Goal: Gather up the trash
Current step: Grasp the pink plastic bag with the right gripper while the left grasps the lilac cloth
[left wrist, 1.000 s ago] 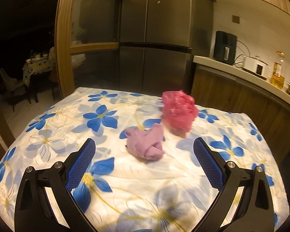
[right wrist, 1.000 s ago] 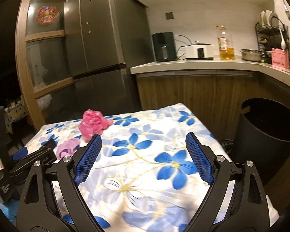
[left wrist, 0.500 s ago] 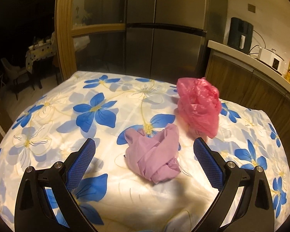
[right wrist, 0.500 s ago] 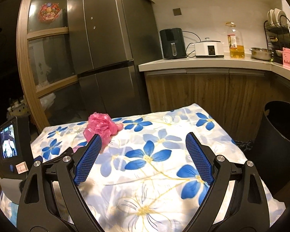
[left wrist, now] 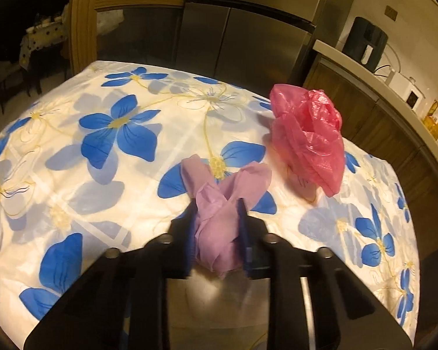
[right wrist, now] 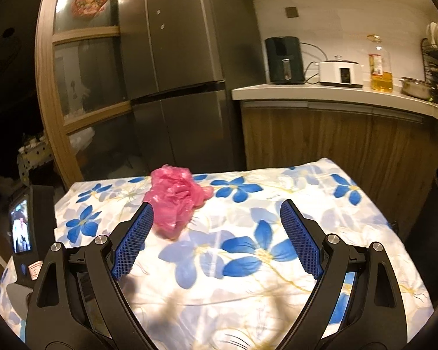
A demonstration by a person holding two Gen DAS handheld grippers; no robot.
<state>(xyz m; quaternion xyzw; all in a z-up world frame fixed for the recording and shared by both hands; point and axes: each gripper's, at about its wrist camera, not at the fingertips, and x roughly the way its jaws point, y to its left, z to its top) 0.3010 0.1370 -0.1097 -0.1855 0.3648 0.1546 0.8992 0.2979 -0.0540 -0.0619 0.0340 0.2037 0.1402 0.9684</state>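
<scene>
My left hand-held gripper (left wrist: pixel 217 230) is closing its jaws on the crumpled lilac tissue-paper wad (left wrist: pixel 222 204), whose bulk sits squeezed between the blue pads (left wrist: pixel 243 233), low over the desk with the white cloth of blue flowers (left wrist: pixel 102 151). Just beyond it to the right, the crumpled pink plastic bag (left wrist: pixel 306 137) lies on the cloth. My right hand-held gripper (right wrist: pixel 216 239) is spread wide with nothing between its pads; the pink bag (right wrist: pixel 175 201) lies ahead of its left finger.
</scene>
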